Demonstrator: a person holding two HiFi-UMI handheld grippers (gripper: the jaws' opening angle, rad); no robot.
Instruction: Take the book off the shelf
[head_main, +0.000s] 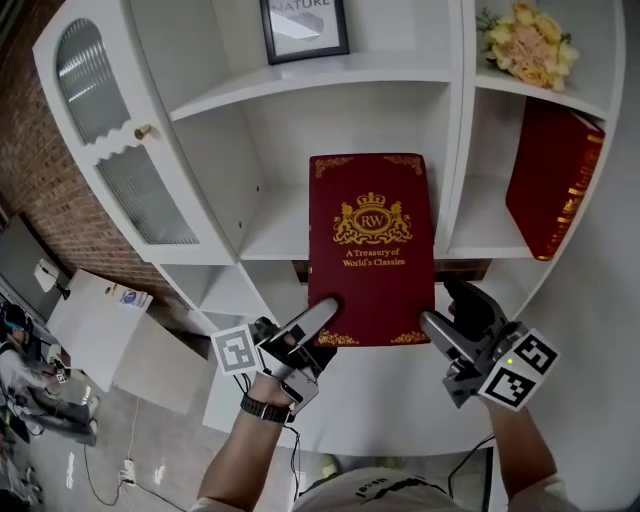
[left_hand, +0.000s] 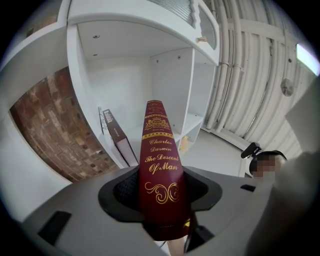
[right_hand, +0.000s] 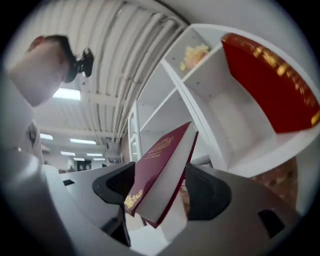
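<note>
Clamping the dark-red gilt hardcover book (head_main: 371, 260) at its spine, left gripper (head_main: 322, 315) holds it before the white shelf unit (head_main: 455, 150); right gripper (head_main: 450, 318) jaws gape loosely around its corner. Another red book (head_main: 553, 175) leans in the right compartment.

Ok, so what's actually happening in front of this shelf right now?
A person holds a dark red book in front of the white shelf unit, one gripper in each hand. The left gripper is clamped on its spine near the bottom corner. The right gripper has the page edge between its jaws, which stand open round it.
</note>
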